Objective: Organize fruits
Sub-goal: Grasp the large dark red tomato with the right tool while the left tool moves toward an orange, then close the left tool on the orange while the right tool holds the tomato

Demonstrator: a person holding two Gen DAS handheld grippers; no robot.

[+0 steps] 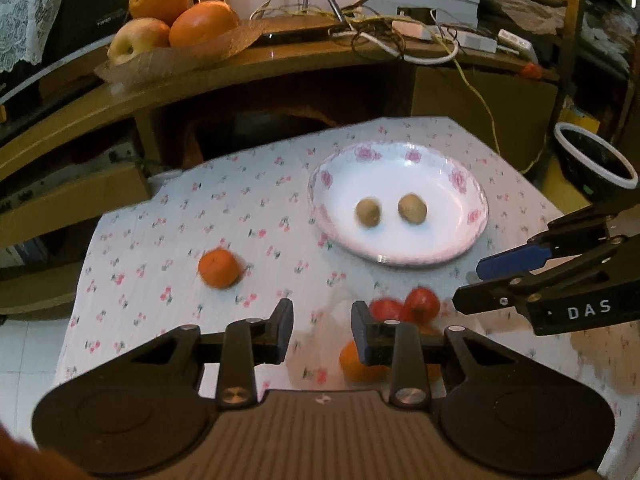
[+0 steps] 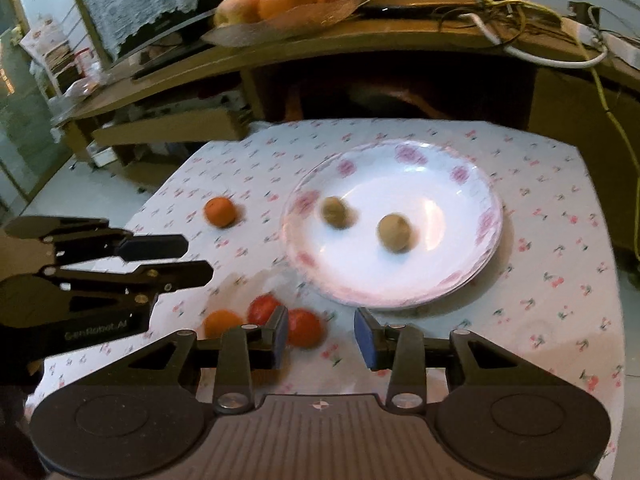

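plate (image 2: 472, 184): glossy, smooth, like china
tablecloth (image 2: 560, 208): matt printed cloth
shelf (image 1: 280, 68): smooth, polished wood

fruit spread over a cloth-covered table, some of it on a plate.

two kiwis (image 2: 335, 211) (image 2: 395, 232) lie side by side in the plate (image 2: 472, 184), toward the table's (image 2: 560, 240) far right. a lone orange (image 2: 219, 211) sits left of the plate, apart from it. nearer the front edge, two tomatoes (image 2: 264, 308) (image 2: 305, 327) and another orange (image 2: 221, 322) cluster together. behind the table, a shelf (image 2: 400, 40) carries a tray of fruit (image 2: 280, 20).
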